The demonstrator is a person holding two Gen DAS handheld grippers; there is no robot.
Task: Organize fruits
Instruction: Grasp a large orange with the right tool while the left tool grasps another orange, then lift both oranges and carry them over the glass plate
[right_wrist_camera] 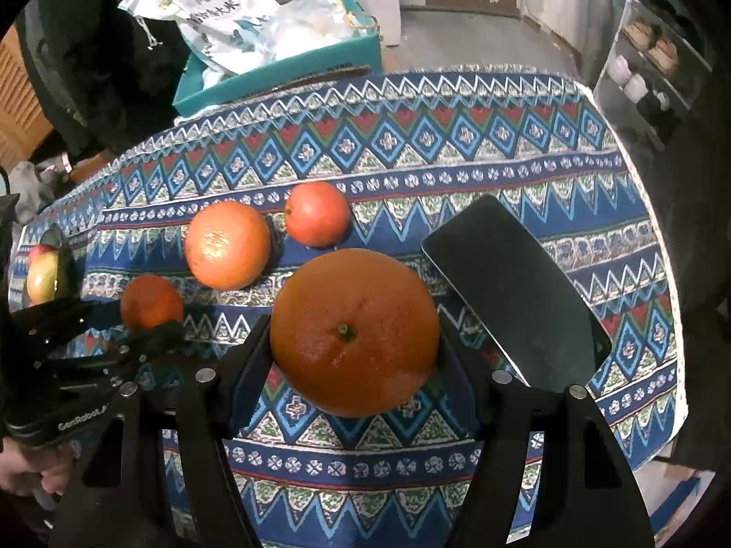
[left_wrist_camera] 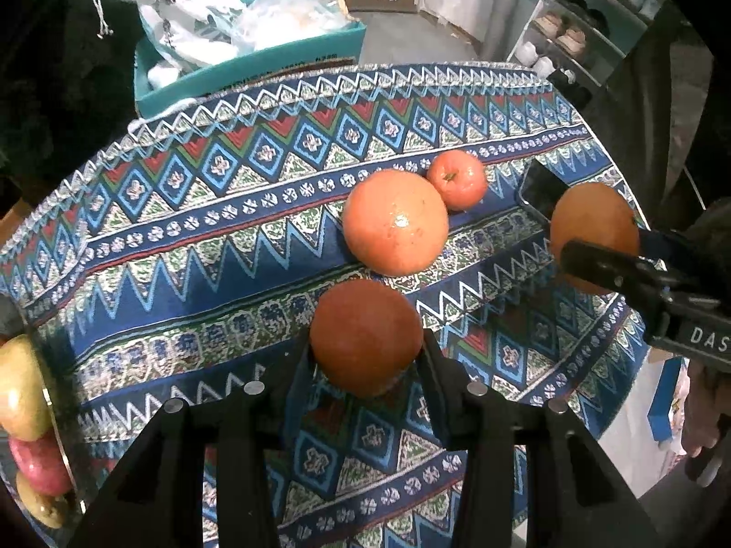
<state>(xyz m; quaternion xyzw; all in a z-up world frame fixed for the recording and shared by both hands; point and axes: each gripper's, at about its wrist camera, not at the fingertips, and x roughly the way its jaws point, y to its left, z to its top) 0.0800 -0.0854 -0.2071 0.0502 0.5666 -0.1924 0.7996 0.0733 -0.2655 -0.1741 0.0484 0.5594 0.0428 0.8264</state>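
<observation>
My left gripper is shut on a small orange, its pads pressing both sides. The right wrist view shows that gripper at the left, with the small orange in it. My right gripper is shut on a large orange, stem end facing the camera. From the left wrist, the right gripper and its large orange sit at the right. A pale orange fruit and a small red fruit lie side by side on the patterned tablecloth.
A black phone lies on the cloth right of the large orange. Yellow and red apples sit in a dish at the table's left edge. Beyond the far edge are a teal box with bags and a shoe rack.
</observation>
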